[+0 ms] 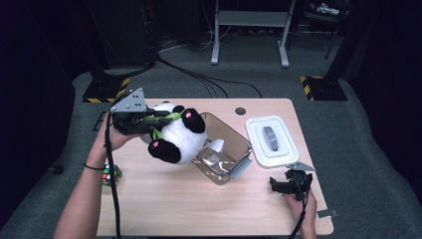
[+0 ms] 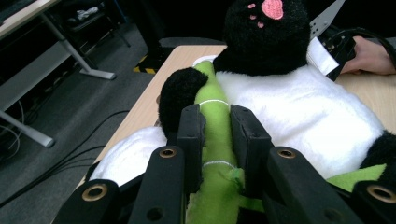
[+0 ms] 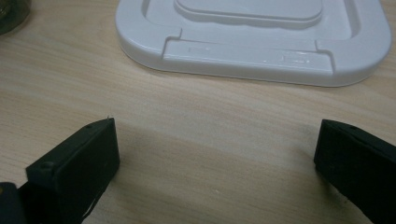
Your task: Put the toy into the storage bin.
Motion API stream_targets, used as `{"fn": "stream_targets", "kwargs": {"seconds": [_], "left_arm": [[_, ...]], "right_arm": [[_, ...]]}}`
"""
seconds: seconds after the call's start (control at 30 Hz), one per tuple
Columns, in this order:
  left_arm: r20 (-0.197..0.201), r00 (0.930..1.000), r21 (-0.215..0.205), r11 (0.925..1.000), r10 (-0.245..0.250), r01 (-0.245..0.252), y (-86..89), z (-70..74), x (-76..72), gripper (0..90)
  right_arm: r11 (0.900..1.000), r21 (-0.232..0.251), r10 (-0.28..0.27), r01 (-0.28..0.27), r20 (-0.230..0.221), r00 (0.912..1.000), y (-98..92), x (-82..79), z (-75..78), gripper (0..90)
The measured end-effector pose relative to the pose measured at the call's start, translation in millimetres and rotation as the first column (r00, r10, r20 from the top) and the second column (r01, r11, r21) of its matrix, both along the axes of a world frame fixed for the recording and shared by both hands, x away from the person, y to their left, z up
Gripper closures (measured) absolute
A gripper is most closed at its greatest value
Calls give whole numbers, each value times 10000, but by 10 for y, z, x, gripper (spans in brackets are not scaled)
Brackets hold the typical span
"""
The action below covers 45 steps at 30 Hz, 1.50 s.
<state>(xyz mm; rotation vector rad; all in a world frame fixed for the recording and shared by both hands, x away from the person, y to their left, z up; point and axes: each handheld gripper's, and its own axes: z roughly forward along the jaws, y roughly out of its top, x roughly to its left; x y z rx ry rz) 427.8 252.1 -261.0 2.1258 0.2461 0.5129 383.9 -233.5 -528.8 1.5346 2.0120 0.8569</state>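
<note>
dark floor is surrounding the wooden table (image 1: 164,199); left gripper (image 2: 215,122) is clamping the plush panda's (image 1: 176,134) green bamboo stalk (image 2: 212,121), holding it just left of the clear container (image 1: 226,149); right gripper (image 3: 215,158) is resting wide open.

Rubik's cube (image 1: 112,175) beside table (image 1: 199,209) edge

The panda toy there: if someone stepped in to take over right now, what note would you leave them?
Left tongs: shut on the green bamboo stalk sewn to the plush panda, which hangs in the air above the table's left side, beside the clear container.
Right tongs: open, nothing between them, resting on the table just in front of the white lid.
Done: panda picked up.
Left, probably: lower the panda into the open container, then fit the lid.
A puzzle cube sits by the left forearm, untouched.
</note>
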Motion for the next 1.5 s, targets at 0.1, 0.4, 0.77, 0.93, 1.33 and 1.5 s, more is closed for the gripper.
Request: {"fn": "stream_targets", "kwargs": {"seconds": [0.1, 0.4, 0.77, 0.93, 1.33, 1.5], "left_arm": [[-26, 9995, 79, 9995, -316, 316, -102, 31, 56, 753], [87, 9965, 150, 9964, -831, 829, -344, 99, 207, 753], [-91, 9914, 410, 9905, -1306, 1309, -624, 10, 415, 753], [-165, 9895, 522, 9882, -1435, 1442, -755, -69, 499, 753], [-351, 9825, 885, 9787, -1830, 1854, -1074, -303, 578, 753], [-339, 9832, 1035, 9779, -1792, 1818, -1146, -396, 588, 753]], "right_arm": [[10000, 3, 0, 0, 4, 10000, 0, 0, 0, 0], [10000, 3, 9, -9, 1, 10000, 0, 0, 0, 0], [10000, 2, 4, -4, 0, 10000, 0, 0, 0, 0], [10000, 6, 7, -7, 4, 10000, 0, 0, 0, 0], [10000, 13, 14, -14, 8, 10000, 0, 1, -1, 0], [10000, 11, 16, -16, 7, 10000, -1, 0, -1, 0]]}}
